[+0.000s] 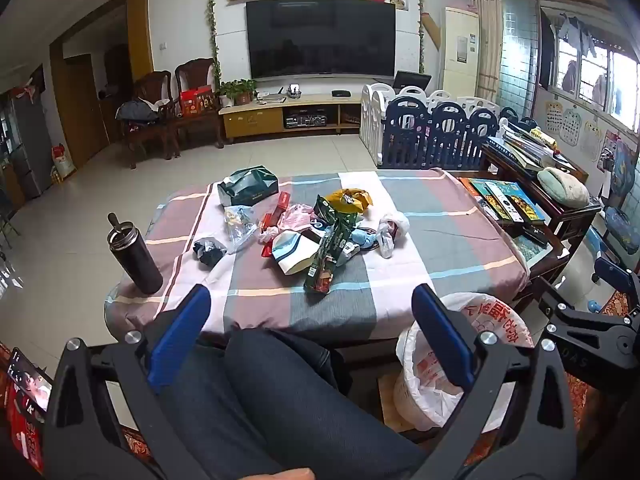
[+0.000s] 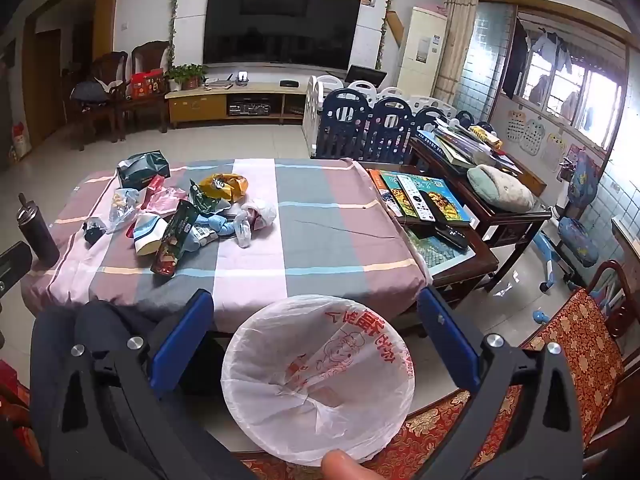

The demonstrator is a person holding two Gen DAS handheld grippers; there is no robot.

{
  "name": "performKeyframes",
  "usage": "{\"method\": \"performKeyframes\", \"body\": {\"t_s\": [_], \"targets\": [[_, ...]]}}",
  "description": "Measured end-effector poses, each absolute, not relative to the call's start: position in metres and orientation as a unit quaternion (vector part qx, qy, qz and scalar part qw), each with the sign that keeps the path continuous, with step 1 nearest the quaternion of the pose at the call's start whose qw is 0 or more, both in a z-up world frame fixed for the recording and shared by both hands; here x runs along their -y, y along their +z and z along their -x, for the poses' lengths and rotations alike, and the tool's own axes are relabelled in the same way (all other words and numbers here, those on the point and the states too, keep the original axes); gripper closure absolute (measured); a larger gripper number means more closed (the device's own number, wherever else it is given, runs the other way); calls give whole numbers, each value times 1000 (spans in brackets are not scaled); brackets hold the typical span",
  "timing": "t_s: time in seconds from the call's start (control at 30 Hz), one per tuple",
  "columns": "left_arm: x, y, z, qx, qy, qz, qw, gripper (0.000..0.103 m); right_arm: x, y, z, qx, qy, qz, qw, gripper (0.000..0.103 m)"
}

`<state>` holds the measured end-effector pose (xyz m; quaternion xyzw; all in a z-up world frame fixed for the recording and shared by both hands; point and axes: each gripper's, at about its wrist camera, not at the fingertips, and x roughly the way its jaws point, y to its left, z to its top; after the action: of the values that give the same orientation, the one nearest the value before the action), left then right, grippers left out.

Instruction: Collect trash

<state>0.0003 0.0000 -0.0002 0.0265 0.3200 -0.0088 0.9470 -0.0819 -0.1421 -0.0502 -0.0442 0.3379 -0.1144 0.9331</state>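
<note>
both grippers, left gripper [image 1: 310, 322] and right gripper [image 2: 316, 324], wide and empty; wrappers [image 1: 320, 232] heaped mid tabletop [image 1: 440, 232], bin [image 2: 320, 380] below near edge; i'd pinch the nearest green packet [image 1: 322, 258] first.

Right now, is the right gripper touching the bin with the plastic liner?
Apart. In the right wrist view the right gripper hangs open above the lined bin, its blue fingers clear of the rim on both sides.
</note>
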Motion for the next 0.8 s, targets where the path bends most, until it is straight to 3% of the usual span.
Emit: {"method": "performKeyframes", "body": {"t_s": [0.8], "targets": [[0, 0, 0, -322, -9, -27, 946, 3, 143, -55, 80, -342, -113, 41, 932, 3]]}}
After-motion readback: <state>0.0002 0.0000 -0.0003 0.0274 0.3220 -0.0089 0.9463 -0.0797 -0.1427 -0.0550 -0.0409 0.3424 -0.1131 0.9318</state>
